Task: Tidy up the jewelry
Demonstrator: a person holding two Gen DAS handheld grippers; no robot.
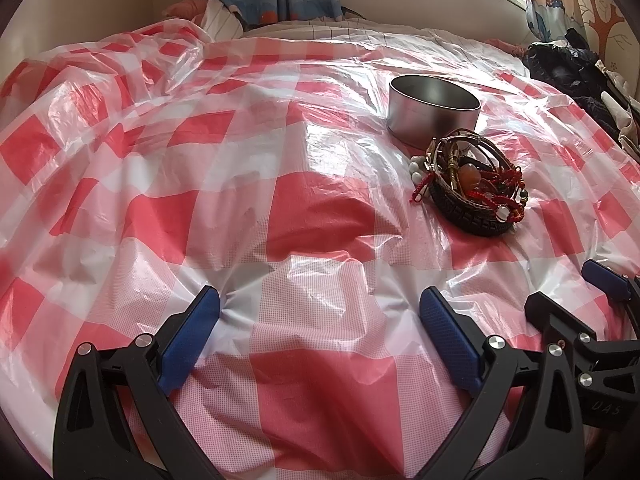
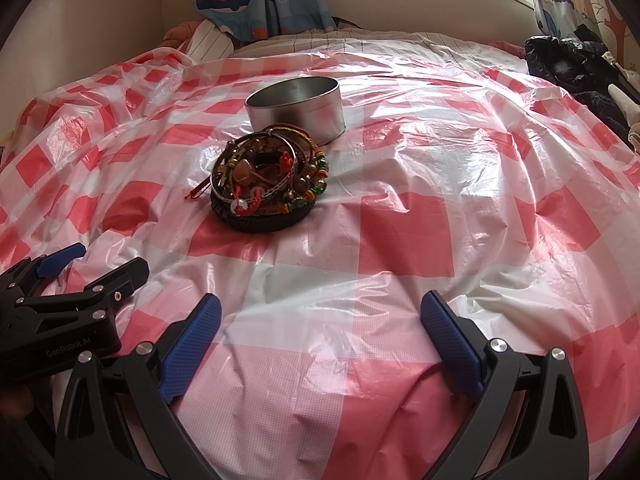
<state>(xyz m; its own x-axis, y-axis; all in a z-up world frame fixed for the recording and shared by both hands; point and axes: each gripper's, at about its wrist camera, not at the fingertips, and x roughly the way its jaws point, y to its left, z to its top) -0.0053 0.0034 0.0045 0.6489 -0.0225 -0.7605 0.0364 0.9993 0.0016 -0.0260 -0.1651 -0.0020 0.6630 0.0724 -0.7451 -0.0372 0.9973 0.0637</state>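
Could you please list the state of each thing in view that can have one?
Metal tin: upright, lid off, looks empty.
Black tray: heaped with bracelets.
Left gripper: open, empty.
Right gripper: open, empty.
Checked plastic sheet: spread out, wrinkled.

- "GenRobot.AI" stands in pale letters on the black body of the left gripper (image 2: 60,268), near left in the right wrist view.
- "DAS" stands faintly on the right gripper (image 1: 600,280), near right in the left wrist view.

Right gripper (image 2: 320,332) spread wide, empty, low over checked plastic sheet (image 2: 420,208). Ahead: dark tray (image 2: 264,222) heaped with bracelets (image 2: 268,172), touching a round tin (image 2: 296,108). Left gripper (image 2: 92,266) at left edge.
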